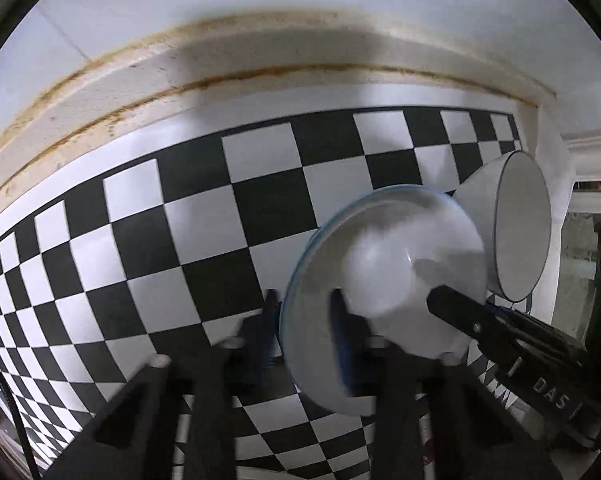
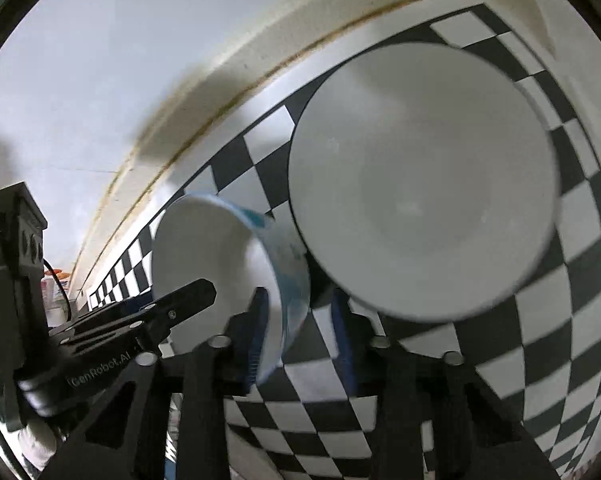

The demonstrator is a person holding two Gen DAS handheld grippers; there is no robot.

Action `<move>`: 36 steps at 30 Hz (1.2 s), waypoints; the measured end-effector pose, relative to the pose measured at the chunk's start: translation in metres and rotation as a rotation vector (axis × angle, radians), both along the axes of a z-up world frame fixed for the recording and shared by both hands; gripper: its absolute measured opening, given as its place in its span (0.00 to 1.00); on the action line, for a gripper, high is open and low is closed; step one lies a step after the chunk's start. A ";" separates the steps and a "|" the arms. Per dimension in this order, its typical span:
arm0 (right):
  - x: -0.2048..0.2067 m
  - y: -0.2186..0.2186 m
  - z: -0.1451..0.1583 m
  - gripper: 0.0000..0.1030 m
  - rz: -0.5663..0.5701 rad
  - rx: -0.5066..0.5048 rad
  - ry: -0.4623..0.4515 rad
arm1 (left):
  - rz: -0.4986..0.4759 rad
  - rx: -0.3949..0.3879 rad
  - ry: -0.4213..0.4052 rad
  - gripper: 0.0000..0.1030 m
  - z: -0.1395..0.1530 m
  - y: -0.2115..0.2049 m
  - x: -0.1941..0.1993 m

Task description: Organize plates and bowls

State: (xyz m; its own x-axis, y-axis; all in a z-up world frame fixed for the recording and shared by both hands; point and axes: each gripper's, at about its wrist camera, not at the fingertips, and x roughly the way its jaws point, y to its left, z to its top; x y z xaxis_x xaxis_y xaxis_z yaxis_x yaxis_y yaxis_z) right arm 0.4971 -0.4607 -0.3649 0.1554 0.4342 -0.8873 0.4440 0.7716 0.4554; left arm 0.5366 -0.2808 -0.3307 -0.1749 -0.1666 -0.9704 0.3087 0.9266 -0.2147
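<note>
Both tools pinch the empty blue-rimmed bowl beside an empty white bowl.

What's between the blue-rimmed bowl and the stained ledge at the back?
Nothing but bare black-and-white checkered mat, from the blue-rimmed bowl to the stained ledge; the left wrist view shows it.
</note>
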 end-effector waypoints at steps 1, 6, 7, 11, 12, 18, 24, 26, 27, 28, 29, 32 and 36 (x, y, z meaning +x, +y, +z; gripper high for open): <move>0.002 0.001 -0.005 0.15 0.004 -0.002 0.009 | -0.007 0.003 -0.005 0.15 0.000 -0.001 0.002; 0.008 0.009 -0.007 0.12 0.020 -0.064 0.014 | -0.030 0.007 -0.030 0.14 0.006 -0.001 -0.006; 0.008 0.011 -0.007 0.11 0.027 -0.075 0.016 | -0.035 0.005 -0.034 0.14 0.010 0.001 -0.006; 0.001 0.016 0.003 0.11 0.028 -0.088 0.010 | -0.063 -0.012 -0.060 0.14 0.031 0.005 -0.019; -0.002 0.017 0.007 0.10 0.027 -0.090 0.005 | -0.072 -0.018 -0.070 0.14 0.040 0.006 -0.025; -0.030 0.024 0.048 0.10 0.010 -0.122 -0.032 | -0.126 -0.053 -0.107 0.14 0.081 0.009 -0.058; -0.078 0.021 0.089 0.09 -0.018 -0.143 -0.054 | -0.183 -0.099 -0.115 0.14 0.117 -0.001 -0.101; -0.098 0.018 0.099 0.09 -0.032 -0.144 -0.062 | -0.197 -0.107 -0.108 0.14 0.124 -0.006 -0.116; -0.109 0.017 0.104 0.09 -0.036 -0.142 -0.063 | -0.203 -0.110 -0.101 0.14 0.128 -0.007 -0.121; -0.120 0.015 0.108 0.09 -0.033 -0.143 -0.063 | -0.207 -0.115 -0.095 0.14 0.132 -0.006 -0.129; -0.130 0.012 0.112 0.09 -0.027 -0.146 -0.062 | -0.213 -0.119 -0.093 0.14 0.135 -0.007 -0.138; -0.161 0.011 0.121 0.09 0.018 -0.163 -0.063 | -0.227 -0.127 -0.103 0.14 0.142 -0.011 -0.164; -0.200 0.006 0.122 0.09 0.075 -0.168 -0.047 | -0.227 -0.121 -0.100 0.14 0.142 -0.020 -0.198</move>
State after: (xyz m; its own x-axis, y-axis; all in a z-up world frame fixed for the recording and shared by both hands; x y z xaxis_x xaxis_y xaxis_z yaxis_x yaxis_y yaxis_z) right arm 0.2975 -0.4545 -0.2431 0.1709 0.2927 -0.9408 0.3636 0.8687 0.3363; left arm 0.3386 -0.3011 -0.1888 -0.1252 -0.2497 -0.9602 0.5311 0.8006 -0.2774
